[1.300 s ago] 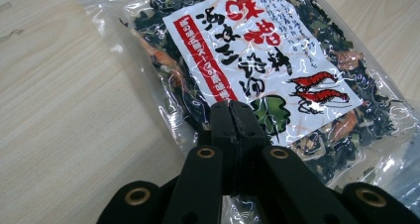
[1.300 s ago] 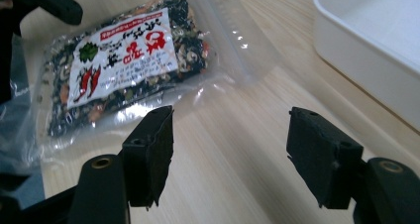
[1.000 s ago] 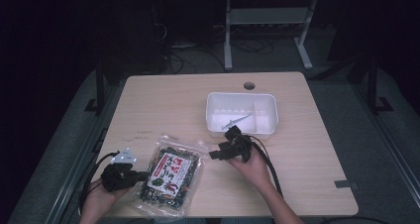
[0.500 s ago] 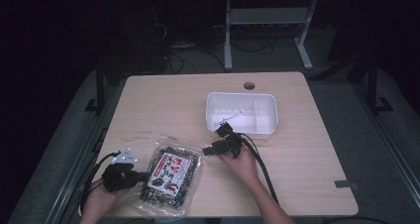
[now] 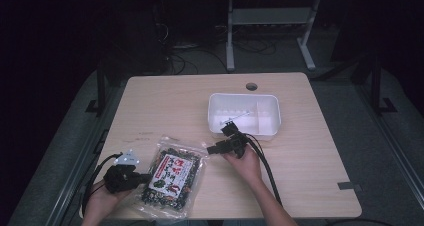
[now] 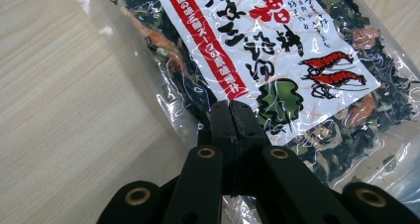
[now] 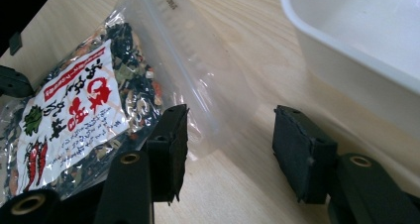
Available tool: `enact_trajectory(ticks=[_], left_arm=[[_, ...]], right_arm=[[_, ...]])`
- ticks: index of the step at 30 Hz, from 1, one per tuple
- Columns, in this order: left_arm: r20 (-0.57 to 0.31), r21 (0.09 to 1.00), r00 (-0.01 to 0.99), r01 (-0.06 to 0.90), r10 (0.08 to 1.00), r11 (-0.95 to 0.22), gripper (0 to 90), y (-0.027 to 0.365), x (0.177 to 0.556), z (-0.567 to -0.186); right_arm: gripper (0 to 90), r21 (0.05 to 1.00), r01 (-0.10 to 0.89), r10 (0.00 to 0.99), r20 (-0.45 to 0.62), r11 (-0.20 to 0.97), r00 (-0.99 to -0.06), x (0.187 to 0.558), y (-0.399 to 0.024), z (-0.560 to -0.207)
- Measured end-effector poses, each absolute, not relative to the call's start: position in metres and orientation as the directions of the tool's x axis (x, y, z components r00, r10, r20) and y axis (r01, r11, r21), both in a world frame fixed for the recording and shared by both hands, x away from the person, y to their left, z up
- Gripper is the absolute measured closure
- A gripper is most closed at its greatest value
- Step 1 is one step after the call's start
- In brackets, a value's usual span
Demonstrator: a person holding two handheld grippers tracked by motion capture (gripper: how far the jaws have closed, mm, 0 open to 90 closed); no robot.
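Observation:
A clear bag of dried seaweed mix (image 5: 172,178) with a red and white label lies at the table's front left. My left gripper (image 5: 145,177) sits at the bag's left edge. In the left gripper view its jaws are pressed together on the bag (image 6: 277,50), tips (image 6: 233,107) over the film. My right gripper (image 5: 210,148) hovers just right of the bag's top corner, pointing left. In the right gripper view its jaws stand apart (image 7: 230,140) and have just been closing a little. The bag's clear sealed end (image 7: 198,85) lies between and beyond them, untouched.
A white two-compartment tray (image 5: 243,96) stands behind the right hand, its wall close on the right in the right gripper view (image 7: 346,60). Something small and pale lies inside it. A cable hole (image 5: 251,86) is at the table's far edge.
The right hand has shifted left and slightly forward from the tray's front wall to the bag's top corner. The left gripper and the bag have stayed put.

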State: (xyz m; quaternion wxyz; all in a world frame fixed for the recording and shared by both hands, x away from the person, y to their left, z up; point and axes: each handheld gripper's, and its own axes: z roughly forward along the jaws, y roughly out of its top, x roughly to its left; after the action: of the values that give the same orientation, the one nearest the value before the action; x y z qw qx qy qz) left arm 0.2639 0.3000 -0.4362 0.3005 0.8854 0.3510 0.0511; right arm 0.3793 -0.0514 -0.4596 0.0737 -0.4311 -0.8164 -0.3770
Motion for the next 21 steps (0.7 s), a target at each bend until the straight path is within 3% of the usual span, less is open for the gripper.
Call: enact_trajectory(ticks=[6,14,18,21], left_arm=[[-0.123,0.570,0.748,0.591,0.653,-0.570,89.4,0.300,0.264,-0.437],[-0.129,0.577,0.746,0.593,0.653,-0.562,87.6,0.301,0.265,-0.437],[-0.131,0.578,0.744,0.594,0.655,-0.559,84.4,0.300,0.265,-0.437],[-0.129,0.585,0.740,0.594,0.660,-0.552,76.1,0.301,0.265,-0.436]], right_arm=[[51.6,0.545,0.764,0.633,0.467,0.344,-0.618,0.382,-0.043,-0.464],[84.2,0.579,0.737,0.616,0.451,0.349,-0.646,0.380,-0.042,-0.462],[88.6,0.598,0.719,0.603,0.441,0.355,-0.665,0.378,-0.043,-0.456],[89.6,0.622,0.681,0.599,0.392,0.387,-0.698,0.371,-0.043,-0.448]])
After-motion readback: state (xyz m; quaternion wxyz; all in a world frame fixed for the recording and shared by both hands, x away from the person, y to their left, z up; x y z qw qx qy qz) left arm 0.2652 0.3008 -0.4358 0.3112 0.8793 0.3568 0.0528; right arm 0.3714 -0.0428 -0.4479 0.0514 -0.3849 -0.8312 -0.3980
